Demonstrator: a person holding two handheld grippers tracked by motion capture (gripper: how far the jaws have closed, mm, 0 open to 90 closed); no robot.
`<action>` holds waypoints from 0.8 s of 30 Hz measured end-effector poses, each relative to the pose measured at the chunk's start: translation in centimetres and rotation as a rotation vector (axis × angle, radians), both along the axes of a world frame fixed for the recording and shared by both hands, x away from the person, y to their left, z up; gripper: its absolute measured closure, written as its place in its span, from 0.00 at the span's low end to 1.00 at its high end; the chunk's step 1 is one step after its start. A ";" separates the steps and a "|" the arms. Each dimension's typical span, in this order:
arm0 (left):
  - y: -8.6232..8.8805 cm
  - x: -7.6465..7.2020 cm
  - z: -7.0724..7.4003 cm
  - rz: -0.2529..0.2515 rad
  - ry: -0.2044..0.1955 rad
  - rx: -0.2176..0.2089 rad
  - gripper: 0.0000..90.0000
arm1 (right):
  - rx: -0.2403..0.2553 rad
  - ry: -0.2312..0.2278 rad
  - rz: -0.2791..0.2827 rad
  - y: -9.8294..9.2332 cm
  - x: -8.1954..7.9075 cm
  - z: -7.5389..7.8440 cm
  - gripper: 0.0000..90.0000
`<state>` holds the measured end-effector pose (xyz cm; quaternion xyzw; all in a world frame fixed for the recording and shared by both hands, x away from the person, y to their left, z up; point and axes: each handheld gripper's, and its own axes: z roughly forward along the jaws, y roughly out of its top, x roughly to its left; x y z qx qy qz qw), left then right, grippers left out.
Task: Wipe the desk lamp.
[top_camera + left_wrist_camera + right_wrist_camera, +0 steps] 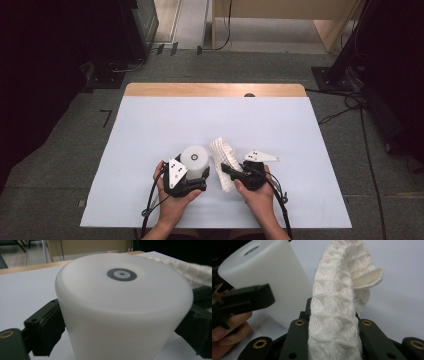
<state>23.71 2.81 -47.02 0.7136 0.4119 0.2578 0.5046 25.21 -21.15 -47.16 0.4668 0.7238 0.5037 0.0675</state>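
Observation:
A white cylinder [195, 159] with a dark ring mark on its top stands on the white-covered table [165, 120]. My left gripper [196, 169] is shut on it, one black jaw against each side of the cylinder [120, 305]. A white waffle-weave cloth [222, 152] lies just right of the cylinder. My right gripper [227, 171] is shut on the cloth, which rises between its jaws as a folded strip [334, 302] and curls over at the top. In the right gripper view the cylinder [269, 272] stands close to the left of the cloth.
The table's bare wooden strip [215, 90] runs along the far edge. Grey carpet surrounds the table, with cables [345, 107] on the floor at the right and dark equipment at both sides. A wooden desk [280, 15] stands beyond.

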 end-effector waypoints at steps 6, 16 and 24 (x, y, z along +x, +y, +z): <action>0.9 0.6 0.2 -0.069 -0.008 0.016 0.10 | -0.045 0.027 0.046 1.6 -0.2 -1.1 0.81; 3.3 2.3 1.0 -0.343 0.011 -0.044 0.10 | 0.036 -0.027 0.104 1.8 -0.8 1.4 0.82; 2.4 1.9 0.8 -0.364 0.004 0.010 0.10 | 0.078 -0.105 0.094 1.1 -1.7 4.0 0.82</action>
